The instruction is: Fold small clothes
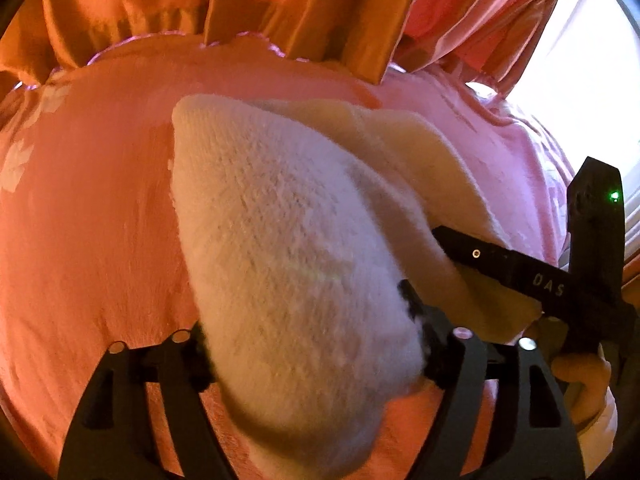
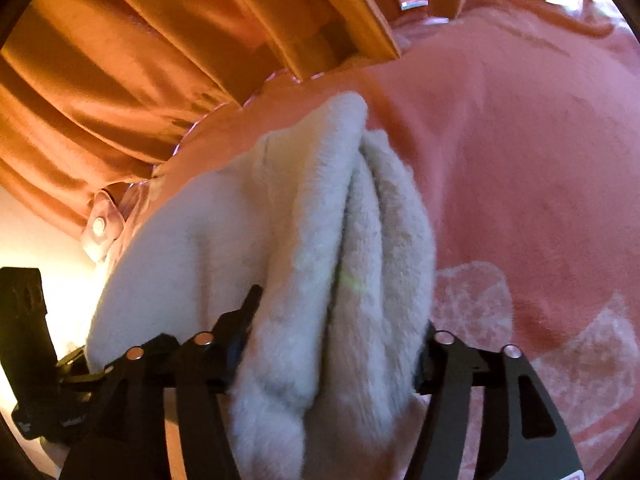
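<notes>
Left wrist view: fluffy white knitted garment [image 1: 288, 240] pinched in left gripper [image 1: 312, 344], raised over pink bedspread [image 1: 88, 220]; bunched folds clamped by right gripper [image 2: 332, 344]. Folding underway, unfinished.

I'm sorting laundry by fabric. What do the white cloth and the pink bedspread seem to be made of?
White cloth: looks like fluffy fleece or terry, matte, with a nubby pile. Pink bedspread: seems a short-napped plush or velour, from its soft, faintly streaked surface.

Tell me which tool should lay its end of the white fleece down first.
Probably right: the right tool grips bunched, already doubled layers of the white fleece, while the left tool holds one broad flat panel.
</notes>
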`<control>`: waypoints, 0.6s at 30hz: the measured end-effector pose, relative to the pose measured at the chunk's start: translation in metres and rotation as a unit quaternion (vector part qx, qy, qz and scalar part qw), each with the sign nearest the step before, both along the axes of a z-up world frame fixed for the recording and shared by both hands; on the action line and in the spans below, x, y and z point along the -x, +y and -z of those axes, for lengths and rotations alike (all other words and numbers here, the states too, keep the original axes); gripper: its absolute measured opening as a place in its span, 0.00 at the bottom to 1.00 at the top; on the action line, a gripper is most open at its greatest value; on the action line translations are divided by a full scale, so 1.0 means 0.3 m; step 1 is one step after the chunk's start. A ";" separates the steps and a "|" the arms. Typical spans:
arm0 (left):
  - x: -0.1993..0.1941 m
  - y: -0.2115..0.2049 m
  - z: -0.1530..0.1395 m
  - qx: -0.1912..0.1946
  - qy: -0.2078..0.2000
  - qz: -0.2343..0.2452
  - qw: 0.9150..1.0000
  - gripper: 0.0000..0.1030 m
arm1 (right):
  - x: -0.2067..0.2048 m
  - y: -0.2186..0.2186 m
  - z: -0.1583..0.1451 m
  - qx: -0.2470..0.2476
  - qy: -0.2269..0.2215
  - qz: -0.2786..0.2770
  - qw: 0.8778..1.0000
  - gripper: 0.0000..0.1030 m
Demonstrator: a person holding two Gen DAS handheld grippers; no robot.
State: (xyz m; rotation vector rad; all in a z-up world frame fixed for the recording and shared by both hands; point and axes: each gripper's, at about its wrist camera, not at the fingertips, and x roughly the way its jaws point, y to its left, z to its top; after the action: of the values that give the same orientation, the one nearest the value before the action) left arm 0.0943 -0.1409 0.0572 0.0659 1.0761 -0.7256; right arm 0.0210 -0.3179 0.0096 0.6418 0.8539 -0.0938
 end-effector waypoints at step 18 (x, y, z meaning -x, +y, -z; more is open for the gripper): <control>-0.063 0.146 -0.138 0.158 0.040 0.008 0.987 0.53 | 0.033 0.071 -0.318 -0.004 -0.128 -0.045 0.991 0.28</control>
State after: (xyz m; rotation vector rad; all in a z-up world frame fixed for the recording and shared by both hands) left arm 0.1133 -0.0973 0.0986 -0.2283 1.0264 -0.9114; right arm 0.0111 -0.2967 0.1052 0.6065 0.6347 0.0716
